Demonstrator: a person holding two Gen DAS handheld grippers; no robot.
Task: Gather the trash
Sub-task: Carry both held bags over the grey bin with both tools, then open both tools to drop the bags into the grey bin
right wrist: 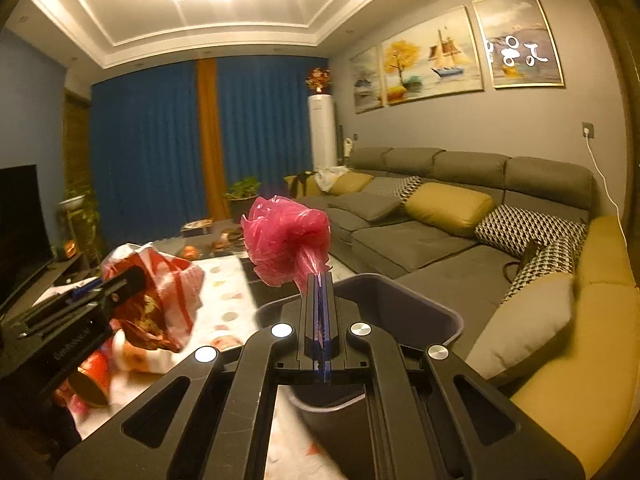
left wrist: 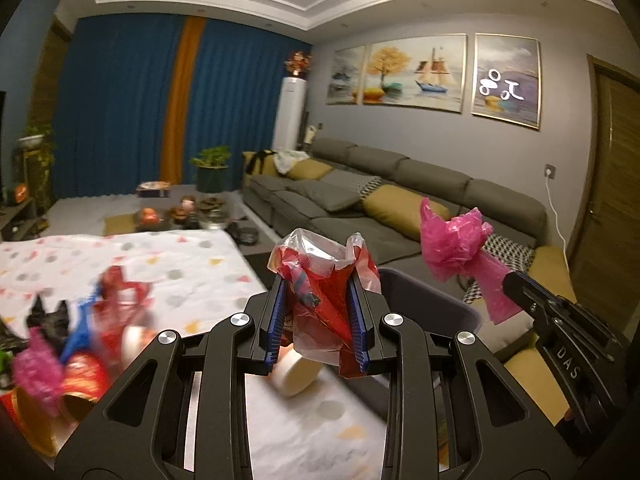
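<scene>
My left gripper (left wrist: 318,288) is shut on a crumpled red and clear plastic bag (left wrist: 320,268), held up in the air; the same red and clear plastic bag (right wrist: 160,288) shows at left in the right wrist view. My right gripper (right wrist: 319,280) is shut on a crumpled pink plastic bag (right wrist: 286,240), and that pink plastic bag (left wrist: 456,240) appears at right in the left wrist view. A dark grey trash bin (right wrist: 400,304) stands open just beyond and below both bags; the trash bin (left wrist: 424,300) lies between the two grippers.
A table with a patterned white cloth (left wrist: 160,264) carries more litter: a tape roll (left wrist: 294,372), a red can (left wrist: 80,380), pink and red wrappers (left wrist: 36,372). A long grey sofa (right wrist: 460,216) with cushions runs along the right. A coffee table (left wrist: 180,208) stands farther back.
</scene>
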